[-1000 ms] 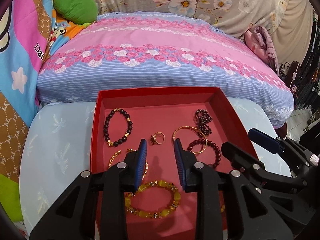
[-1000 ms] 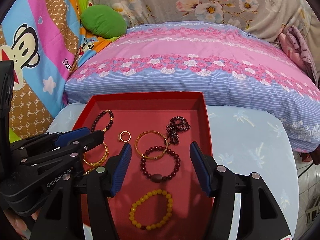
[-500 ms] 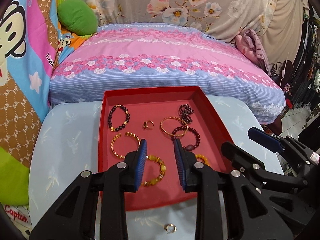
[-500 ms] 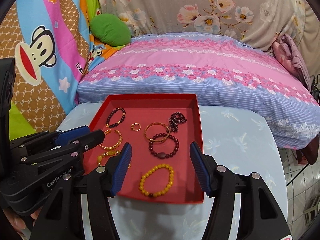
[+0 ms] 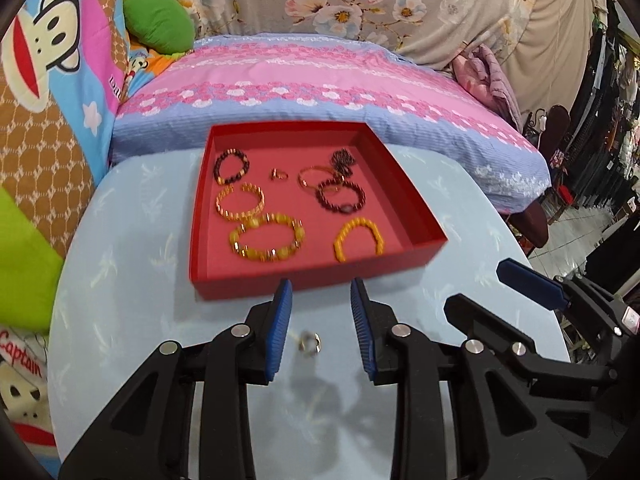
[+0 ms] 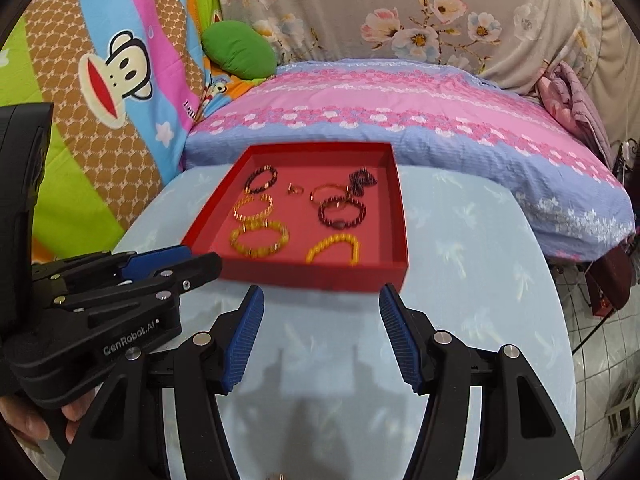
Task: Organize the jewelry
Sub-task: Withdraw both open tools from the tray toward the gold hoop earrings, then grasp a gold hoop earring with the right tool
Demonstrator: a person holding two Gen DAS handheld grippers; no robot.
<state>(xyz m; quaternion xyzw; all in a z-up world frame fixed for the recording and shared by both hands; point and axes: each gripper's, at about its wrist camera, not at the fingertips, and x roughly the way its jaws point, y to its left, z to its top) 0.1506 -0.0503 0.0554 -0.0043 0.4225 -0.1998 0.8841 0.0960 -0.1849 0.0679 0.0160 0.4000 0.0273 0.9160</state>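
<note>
Ring lies on table before tray.

We read "GenRobot.AI" in white on the left gripper body, right-wrist view. "Captain" in red on the cartoon blanket, bottom-left corner, left-wrist view. Other blanket lettering cut off, unreadable.

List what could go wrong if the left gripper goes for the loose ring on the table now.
1. The ring is small and lies flat on the table between the open fingers of the left gripper; closing may flick it away rather than pinch it.
2. The red tray stands just ahead; pushing forward could nudge it and shift the bracelets.
3. The right gripper hovers alongside, so the two tools may bump.
</note>
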